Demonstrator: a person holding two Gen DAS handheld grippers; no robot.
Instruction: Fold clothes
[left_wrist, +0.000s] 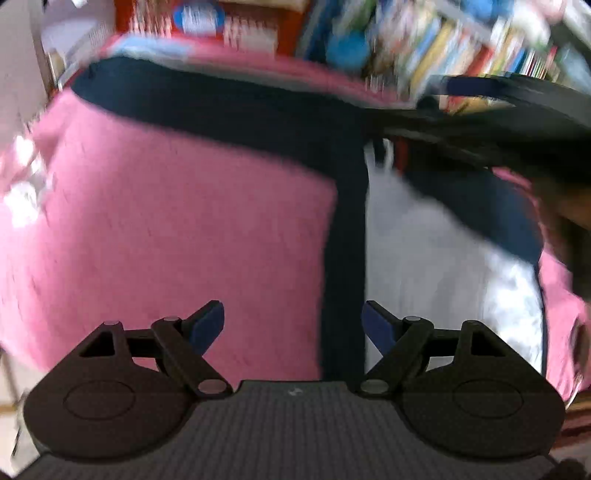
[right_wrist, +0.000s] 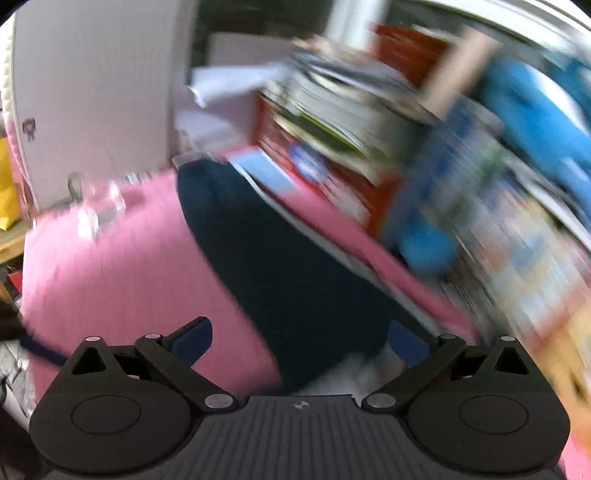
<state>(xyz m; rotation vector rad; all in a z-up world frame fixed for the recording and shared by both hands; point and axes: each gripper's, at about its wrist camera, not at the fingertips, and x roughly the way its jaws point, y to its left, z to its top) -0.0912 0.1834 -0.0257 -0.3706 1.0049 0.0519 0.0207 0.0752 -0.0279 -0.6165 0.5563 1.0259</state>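
A navy garment (left_wrist: 343, 236) with a white part (left_wrist: 443, 266) lies on a pink surface (left_wrist: 166, 229). My left gripper (left_wrist: 293, 325) is open and empty just above the cloth's near edge. The other gripper's dark body (left_wrist: 517, 122) crosses the upper right of the left wrist view. In the right wrist view the navy garment (right_wrist: 288, 280) runs diagonally over the pink surface (right_wrist: 129, 277). My right gripper (right_wrist: 299, 341) is open and empty above it. Both views are motion-blurred.
Shelves packed with books and boxes (right_wrist: 461, 166) stand right behind the pink surface. A clear glass object (right_wrist: 99, 206) sits at its far left corner. A white wall or door (right_wrist: 92, 92) is at the left.
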